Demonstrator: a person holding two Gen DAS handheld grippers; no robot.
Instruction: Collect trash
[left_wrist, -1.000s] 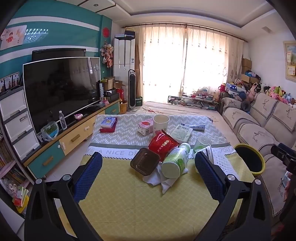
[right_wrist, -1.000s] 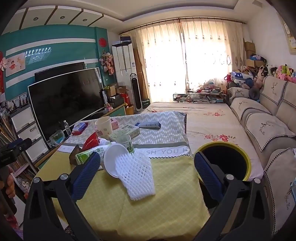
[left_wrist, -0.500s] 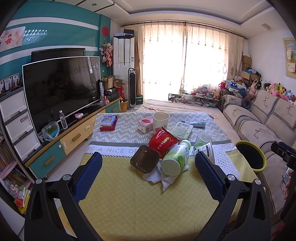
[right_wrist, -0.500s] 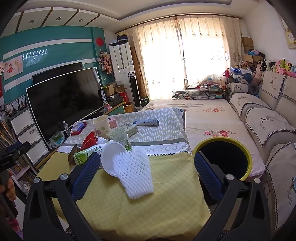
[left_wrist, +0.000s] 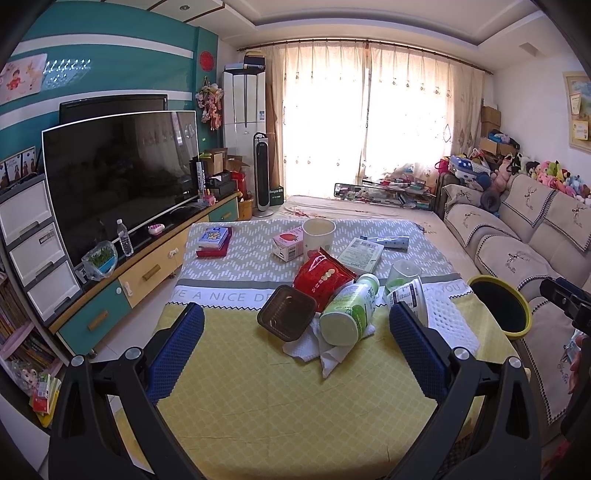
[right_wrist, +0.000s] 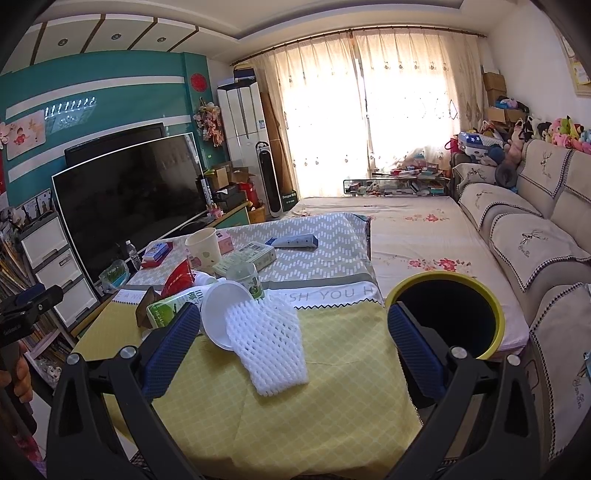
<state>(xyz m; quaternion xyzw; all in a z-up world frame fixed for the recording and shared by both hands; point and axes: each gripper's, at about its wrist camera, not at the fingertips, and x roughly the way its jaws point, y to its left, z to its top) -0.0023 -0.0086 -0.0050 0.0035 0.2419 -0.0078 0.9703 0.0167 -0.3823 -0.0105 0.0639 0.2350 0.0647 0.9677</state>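
A heap of trash lies on the yellow tablecloth (left_wrist: 258, 398): a brown plastic tray (left_wrist: 286, 312), a red snack bag (left_wrist: 323, 277), a green-white bottle on its side (left_wrist: 351, 310), crumpled tissue (left_wrist: 321, 347), a white cup (right_wrist: 221, 314) and a white foam net (right_wrist: 267, 345). A yellow-rimmed black bin (right_wrist: 448, 317) stands right of the table. My left gripper (left_wrist: 295, 349) is open, hovering short of the heap. My right gripper (right_wrist: 290, 350) is open above the foam net, empty.
Farther back on the table are a paper cup (left_wrist: 318, 234), a pink carton (left_wrist: 288, 245), a flat box (left_wrist: 360, 254), a blue tube (left_wrist: 391, 242) and books (left_wrist: 212, 242). A TV (left_wrist: 118, 173) on a low cabinet runs along the left, a sofa (left_wrist: 517, 251) along the right.
Both views have shifted slightly: the right gripper has drifted a little nearer the foam net and bin. Nothing on the table has moved, and both grippers stay open.
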